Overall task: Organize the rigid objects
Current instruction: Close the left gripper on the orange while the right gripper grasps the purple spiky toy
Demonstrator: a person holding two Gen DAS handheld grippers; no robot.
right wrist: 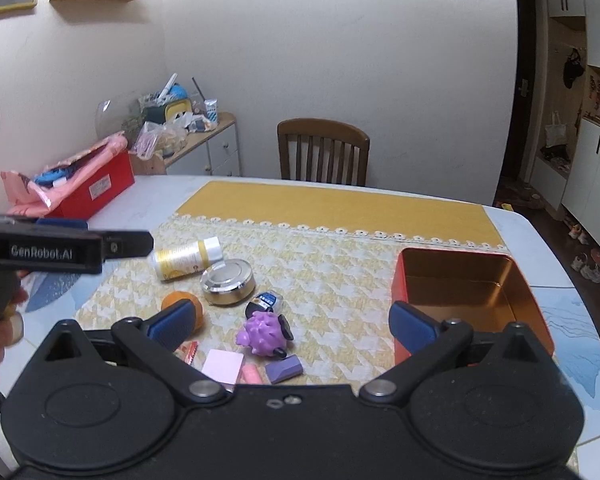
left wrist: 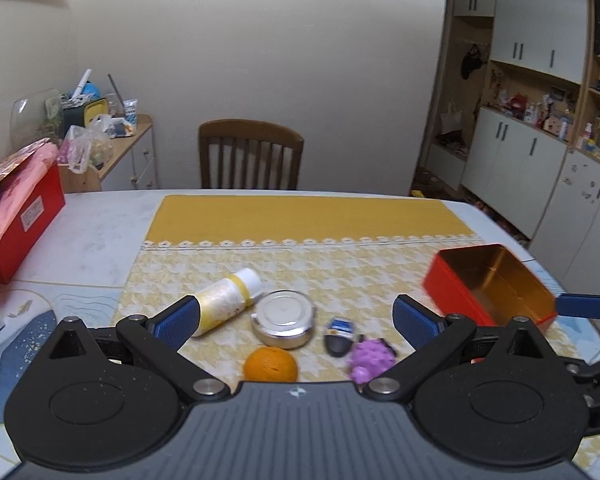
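Note:
On the yellow cloth (left wrist: pixel 300 216) lie a white and yellow bottle (left wrist: pixel 224 300) on its side, a round metal tin (left wrist: pixel 284 318), an orange (left wrist: pixel 271 365), a small blue and black object (left wrist: pixel 339 336) and a purple spiky toy (left wrist: pixel 370 360). An open red tin box (left wrist: pixel 496 284) with a gold inside stands to the right. My left gripper (left wrist: pixel 296 316) is open above the tin, holding nothing. My right gripper (right wrist: pixel 292 320) is open above the purple toy (right wrist: pixel 265 335), between the orange (right wrist: pixel 180 304) and the red box (right wrist: pixel 468 292). A pink pad (right wrist: pixel 223 366), a pink eraser (right wrist: pixel 252 374) and a purple eraser (right wrist: pixel 284 368) lie in front of the toy.
A red box with pink wrapping (left wrist: pixel 16 216) sits at the table's left edge. A wooden chair (left wrist: pixel 250 156) stands behind the table, a cluttered side shelf (left wrist: pixel 108 136) at the left wall. Cabinets (left wrist: pixel 540 120) line the right. A hand (right wrist: pixel 0 332) holds the left gripper's handle.

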